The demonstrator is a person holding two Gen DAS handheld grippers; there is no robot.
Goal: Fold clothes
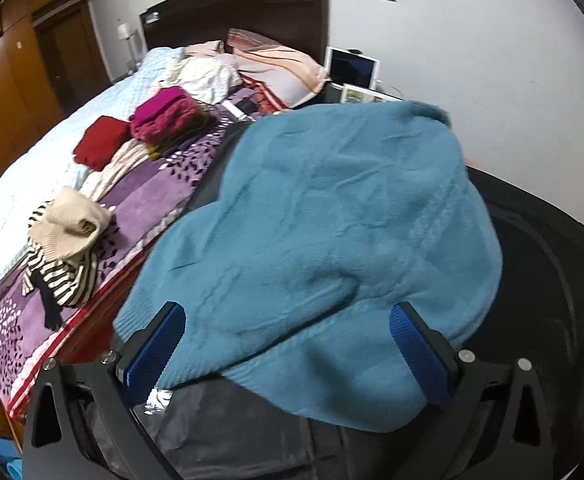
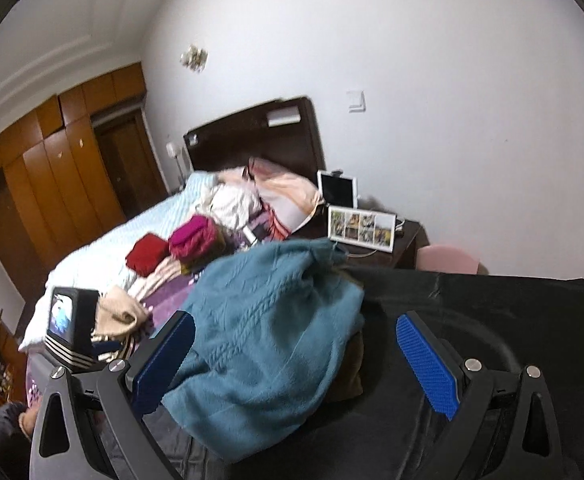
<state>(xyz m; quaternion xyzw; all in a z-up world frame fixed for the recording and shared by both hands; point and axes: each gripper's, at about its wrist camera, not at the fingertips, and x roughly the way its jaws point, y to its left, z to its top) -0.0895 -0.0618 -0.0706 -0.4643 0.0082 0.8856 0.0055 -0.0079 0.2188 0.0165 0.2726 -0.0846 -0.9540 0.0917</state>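
A teal knitted sweater [image 1: 324,232] lies bunched on a black surface [image 1: 540,248] beside the bed. My left gripper [image 1: 287,332] is open, its blue pads [image 1: 159,344] on either side of the sweater's near edge, not closed on it. In the right wrist view the same sweater [image 2: 267,340] lies in a heap. My right gripper [image 2: 296,344] is open, its left pad at the sweater's left edge and its right pad [image 2: 428,364] over the bare black surface [image 2: 492,304]. The other gripper's camera body [image 2: 71,320] shows at the left.
The bed [image 1: 43,160] holds folded red [image 1: 101,140] and magenta [image 1: 167,114] clothes, a beige and striped pile [image 1: 63,240], pillows and a purple blanket [image 1: 143,196]. A nightstand with a tablet [image 2: 338,190] and a photo frame [image 2: 362,228] stands by the headboard. Wooden wardrobes [image 2: 51,184] line the left.
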